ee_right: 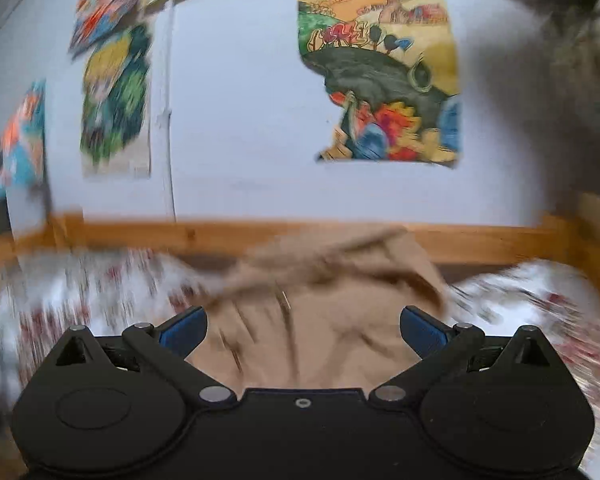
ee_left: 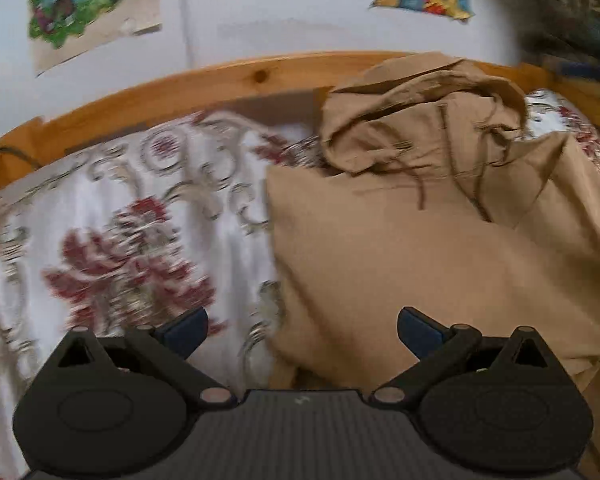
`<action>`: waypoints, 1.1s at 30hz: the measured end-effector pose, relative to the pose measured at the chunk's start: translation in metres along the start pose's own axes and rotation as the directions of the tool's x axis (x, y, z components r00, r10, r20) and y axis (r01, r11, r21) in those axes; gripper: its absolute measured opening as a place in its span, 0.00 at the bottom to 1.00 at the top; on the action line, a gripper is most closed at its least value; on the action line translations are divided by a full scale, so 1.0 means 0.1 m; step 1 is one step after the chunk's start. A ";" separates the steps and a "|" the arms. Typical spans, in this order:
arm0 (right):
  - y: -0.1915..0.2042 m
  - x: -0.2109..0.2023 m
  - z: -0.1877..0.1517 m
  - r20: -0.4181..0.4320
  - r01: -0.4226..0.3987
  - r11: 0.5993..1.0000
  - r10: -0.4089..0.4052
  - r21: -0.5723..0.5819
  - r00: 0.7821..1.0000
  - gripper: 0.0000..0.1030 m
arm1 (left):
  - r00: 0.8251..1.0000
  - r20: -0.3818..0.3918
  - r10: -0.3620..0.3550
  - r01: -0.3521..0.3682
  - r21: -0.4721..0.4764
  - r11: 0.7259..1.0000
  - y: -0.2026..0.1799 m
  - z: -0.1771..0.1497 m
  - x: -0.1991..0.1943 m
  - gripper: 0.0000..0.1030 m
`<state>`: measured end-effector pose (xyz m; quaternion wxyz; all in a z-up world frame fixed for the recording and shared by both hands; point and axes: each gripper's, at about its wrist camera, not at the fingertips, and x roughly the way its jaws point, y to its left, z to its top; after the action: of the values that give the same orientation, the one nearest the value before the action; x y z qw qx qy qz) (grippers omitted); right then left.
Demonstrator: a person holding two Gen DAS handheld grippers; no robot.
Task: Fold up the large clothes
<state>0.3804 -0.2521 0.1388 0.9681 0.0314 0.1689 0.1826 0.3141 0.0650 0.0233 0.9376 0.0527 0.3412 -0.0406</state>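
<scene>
Hoodie (ee_left: pixel 420 240): tan, lies on the floral bedspread (ee_left: pixel 120 220), hood toward the wooden bed frame (ee_left: pixel 180 84).
Left claw (ee_left: pixel 302 334): spread wide, holding nothing.
Right claw (ee_right: pixel 303 332): spread wide, holding nothing, above the hoodie.

We see soft, even indoor light with no glare and only faint shadows, heavy motion blur smearing the lower half of the right wrist view, milder blur at the left wrist view's edges, and fisheye bending with dark corners in both.
</scene>
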 end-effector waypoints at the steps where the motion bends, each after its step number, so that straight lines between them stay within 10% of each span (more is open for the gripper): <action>1: 0.00 0.19 0.09 -0.006 0.020 1.000 -0.020 0.014 1.000 0.99 | 1.000 0.020 -0.017 0.017 0.015 1.000 -0.05 -0.04 0.03 1.00; 8: -0.21 1.34 0.61 -0.095 0.059 0.972 -0.038 0.229 0.995 0.99 | 0.992 0.046 -0.118 0.109 0.161 0.981 -0.29 -0.27 0.22 1.00; 13: -0.45 1.94 0.60 -0.231 0.152 0.855 -0.040 0.495 0.972 0.99 | 0.989 -0.005 -0.146 0.145 0.105 0.984 -0.20 -0.38 0.35 1.00; 19: -0.46 2.15 0.53 -0.208 0.189 0.815 -0.086 0.548 0.974 0.97 | 0.988 -0.028 -0.151 0.152 0.024 0.988 -0.05 -0.40 0.40 1.00; 27: -0.55 2.23 0.36 -0.225 0.245 0.693 -0.121 0.678 0.967 0.36 | 0.990 -0.037 -0.138 0.139 0.022 0.990 -0.03 -0.39 0.39 1.00; 30: -0.51 2.20 0.41 -0.193 0.213 0.709 -0.110 0.672 0.975 0.08 | 0.990 -0.032 -0.139 0.139 0.016 0.990 -0.03 -0.39 0.35 1.00; 33: -0.43 2.05 0.48 -0.161 0.167 0.751 -0.081 0.639 0.984 0.04 | 0.991 -0.026 -0.134 0.134 0.005 0.991 -0.05 -0.38 0.30 1.00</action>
<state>0.5916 -0.2177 0.1141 0.8946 0.3425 0.2827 0.0496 0.3126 0.0640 -0.0257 0.9282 0.0334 0.3557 -0.1039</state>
